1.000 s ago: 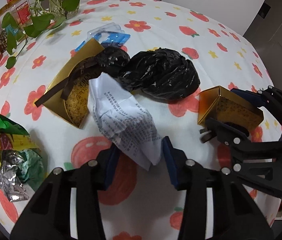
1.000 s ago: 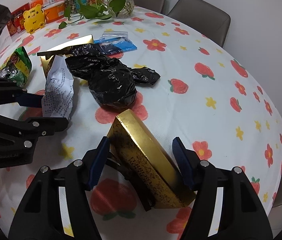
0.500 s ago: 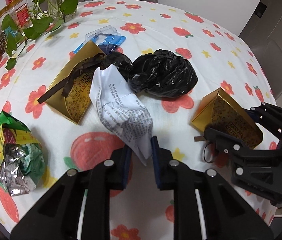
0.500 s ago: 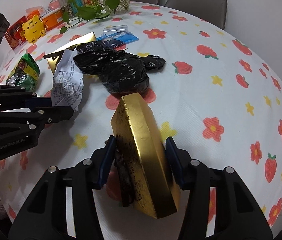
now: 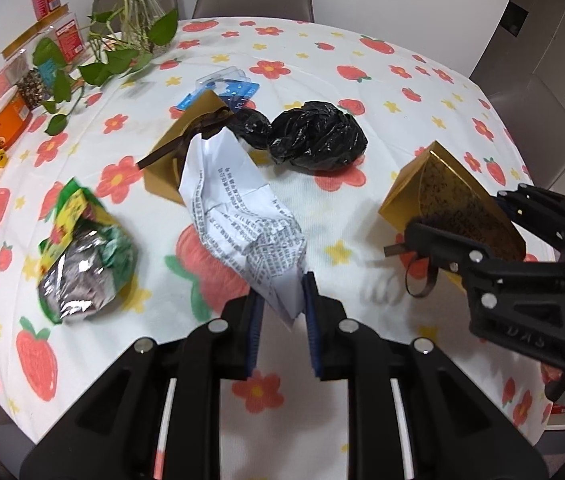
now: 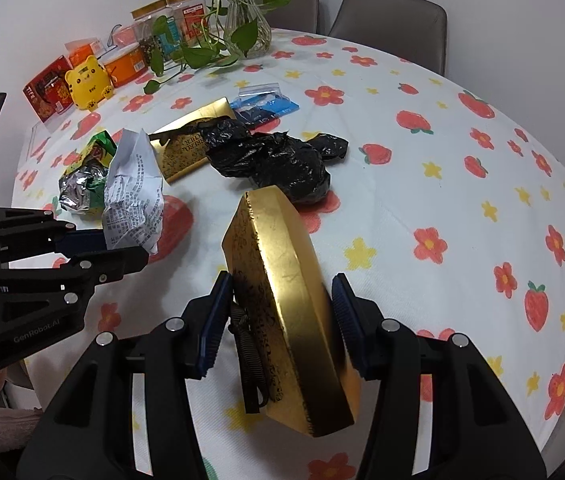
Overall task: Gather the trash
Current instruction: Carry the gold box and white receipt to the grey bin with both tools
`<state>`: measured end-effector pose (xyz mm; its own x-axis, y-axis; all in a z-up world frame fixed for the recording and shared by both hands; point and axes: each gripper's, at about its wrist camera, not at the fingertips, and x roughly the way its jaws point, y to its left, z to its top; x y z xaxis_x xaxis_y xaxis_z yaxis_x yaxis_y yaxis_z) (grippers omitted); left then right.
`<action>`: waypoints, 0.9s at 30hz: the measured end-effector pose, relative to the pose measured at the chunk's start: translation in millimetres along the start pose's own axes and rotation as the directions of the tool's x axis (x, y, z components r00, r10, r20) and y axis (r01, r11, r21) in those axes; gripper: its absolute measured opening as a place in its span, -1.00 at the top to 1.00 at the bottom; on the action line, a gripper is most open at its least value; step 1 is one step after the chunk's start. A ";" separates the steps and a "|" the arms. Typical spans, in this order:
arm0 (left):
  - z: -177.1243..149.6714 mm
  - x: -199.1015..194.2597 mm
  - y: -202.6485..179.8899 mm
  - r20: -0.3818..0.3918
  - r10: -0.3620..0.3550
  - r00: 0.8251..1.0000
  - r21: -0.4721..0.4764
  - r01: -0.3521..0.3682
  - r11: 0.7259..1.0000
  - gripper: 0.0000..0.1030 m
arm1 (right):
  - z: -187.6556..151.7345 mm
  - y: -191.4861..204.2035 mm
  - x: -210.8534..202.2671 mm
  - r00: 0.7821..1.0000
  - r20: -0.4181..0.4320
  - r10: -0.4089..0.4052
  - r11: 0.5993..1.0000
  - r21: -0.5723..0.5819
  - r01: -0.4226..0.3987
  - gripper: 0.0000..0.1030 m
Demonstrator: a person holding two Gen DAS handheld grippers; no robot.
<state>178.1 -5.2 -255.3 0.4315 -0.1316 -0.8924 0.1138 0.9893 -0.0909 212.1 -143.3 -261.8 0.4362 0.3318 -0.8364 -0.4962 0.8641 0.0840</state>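
Observation:
My left gripper (image 5: 282, 312) is shut on the near corner of a crumpled printed paper (image 5: 238, 216) and holds it lifted above the table; it also shows in the right wrist view (image 6: 134, 196). My right gripper (image 6: 278, 316) is shut on a gold box lid (image 6: 290, 300) standing on edge, also seen in the left wrist view (image 5: 450, 204). A black plastic bag (image 5: 318, 140) lies in the middle. A second gold box part (image 5: 178, 152) with a brown ribbon lies behind the paper. A crumpled green and silver snack wrapper (image 5: 82, 256) lies at left.
A flowered tablecloth covers the round table (image 6: 462, 208). A blue plastic package (image 5: 230, 88) lies behind the gold box. A vase with a trailing plant (image 6: 242, 20), jars, red boxes and a yellow toy (image 6: 86, 80) stand at the far left. Grey chairs (image 6: 386, 12) stand behind.
Both grippers closed, the left on the paper and the right on the gold box lid. Both then lifted and drew back from the table with their loads.

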 end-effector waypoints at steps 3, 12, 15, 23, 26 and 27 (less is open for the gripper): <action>-11.2 -15.4 5.1 0.019 0.013 1.000 -0.021 -0.012 1.000 0.61 | 2.0 10.6 -5.0 1.000 0.009 0.017 1.000 -0.018 -0.017 0.04; -51.0 -62.3 42.4 0.080 0.079 0.994 -0.145 -0.067 0.987 0.61 | 14.3 72.2 -11.7 0.996 0.019 0.091 0.987 -0.134 -0.088 0.04; -69.7 -78.4 63.1 0.091 0.111 0.990 -0.198 -0.091 0.976 0.61 | 20.2 105.3 -12.0 0.992 0.015 0.123 0.974 -0.191 -0.118 0.04; -133.8 -137.1 147.2 0.119 0.213 0.970 -0.352 -0.160 0.922 0.61 | 33.9 230.1 -11.4 0.977 -0.002 0.215 0.914 -0.353 -0.202 0.04; -165.3 -163.6 187.5 0.107 0.254 0.961 -0.408 -0.191 0.893 0.61 | 35.8 287.9 -12.3 0.966 -0.016 0.258 0.887 -0.391 -0.244 0.04; -176.3 -173.4 199.9 0.105 0.267 0.958 -0.424 -0.200 0.883 0.61 | 35.3 307.4 -13.2 0.961 -0.021 0.275 0.877 -0.404 -0.260 0.04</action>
<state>-31.7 226.4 -196.6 0.5379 0.1316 -0.8327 -0.3655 0.9265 -0.0897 80.3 131.3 -205.7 0.2666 0.5489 -0.7923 -0.8519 0.5186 0.0727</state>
